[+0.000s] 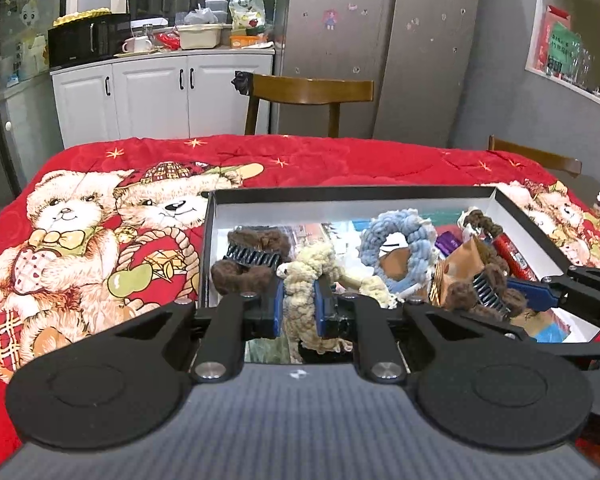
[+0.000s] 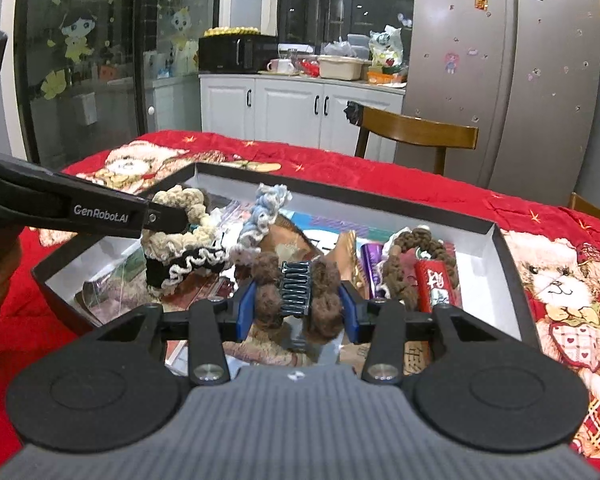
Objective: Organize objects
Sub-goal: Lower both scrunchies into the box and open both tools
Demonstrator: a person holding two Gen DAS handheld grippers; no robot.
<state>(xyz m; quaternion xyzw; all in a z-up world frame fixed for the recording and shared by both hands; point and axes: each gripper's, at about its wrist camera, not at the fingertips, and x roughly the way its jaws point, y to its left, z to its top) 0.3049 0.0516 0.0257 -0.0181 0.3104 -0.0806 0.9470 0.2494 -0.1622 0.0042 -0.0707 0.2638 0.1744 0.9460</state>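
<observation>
Both claws were working over the open black box [image 1: 404, 194] on the red teddy-bear blanket [image 1: 112, 216] covering the surface.

My left claw [image 1: 299, 307] was narrowed on a cream fuzzy scrunchie [image 1: 306, 276], blue pads pinching it from both sides, at the box's near edge. Loose end of the scrunchie hung below the pads.

My right claw [image 2: 298, 307] was clamped on a brown fuzzy hair clip [image 2: 296, 288], black teeth upright between the pads. In the left wrist view that same clip [image 1: 486, 288] sat at 3 o'clock from my left claw, with the right claw [image 1: 512, 294] coming in from the right edge.

Box contents in the left view: a second brown fuzzy clip [image 1: 252, 258] at 10 o'clock from the left claw, a blue-and-white knitted scrunchie [image 1: 396, 244] at 1 o'clock, a brown braided scrunchie [image 1: 482, 220] and a red snack packet [image 1: 514, 258] toward the far right wall.

In the right view a purple packet [image 2: 370, 264] lay just right of the clip. A wooden chair [image 1: 308, 94] stood behind the surface.
</observation>
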